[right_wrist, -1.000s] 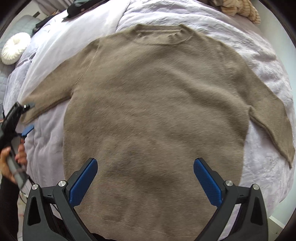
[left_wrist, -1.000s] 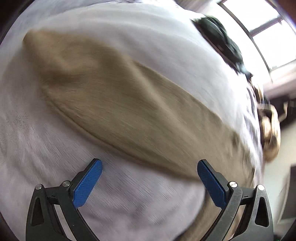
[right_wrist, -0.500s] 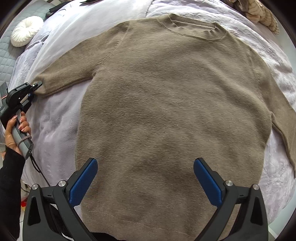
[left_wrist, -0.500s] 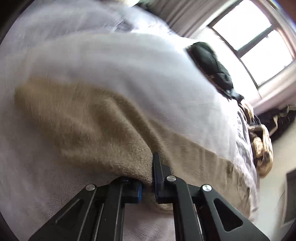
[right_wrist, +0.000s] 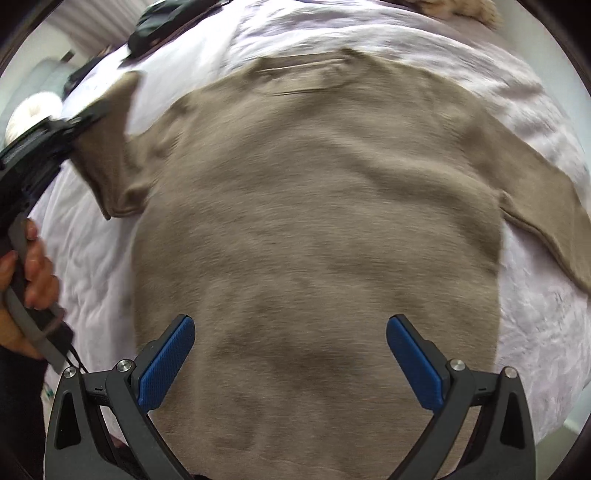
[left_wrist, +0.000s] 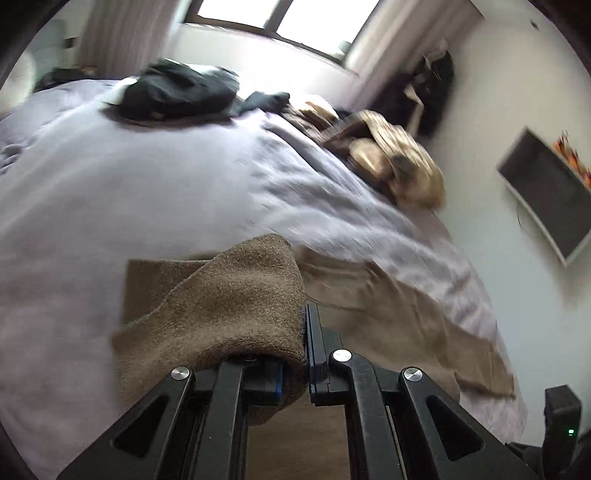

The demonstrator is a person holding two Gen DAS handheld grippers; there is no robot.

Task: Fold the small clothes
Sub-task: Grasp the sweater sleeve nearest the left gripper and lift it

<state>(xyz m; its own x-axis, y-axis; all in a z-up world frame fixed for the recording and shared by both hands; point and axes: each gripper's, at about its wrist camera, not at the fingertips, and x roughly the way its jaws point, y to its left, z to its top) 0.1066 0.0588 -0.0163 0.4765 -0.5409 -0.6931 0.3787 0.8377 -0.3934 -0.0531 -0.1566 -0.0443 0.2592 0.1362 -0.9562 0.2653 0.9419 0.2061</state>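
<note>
My left gripper [left_wrist: 306, 354] was clenched on sleeve cuff [left_wrist: 236, 295] of taupe sweater [right_wrist: 317, 229]; right gripper [right_wrist: 290, 354] hung released above its hem. Sweater lay flat, fuzzy, on lilac bedspread [left_wrist: 110, 184]. Dark clothes [left_wrist: 173, 92] and window [left_wrist: 280, 18] beyond. Second before, left jaws gaped over flat sleeve; now sleeve was lifted, folding inward.

The sweater [right_wrist: 317, 229] lies flat on the bed [right_wrist: 535, 332], clothes [left_wrist: 177, 92] piled behind it by the window [left_wrist: 280, 18].
</note>
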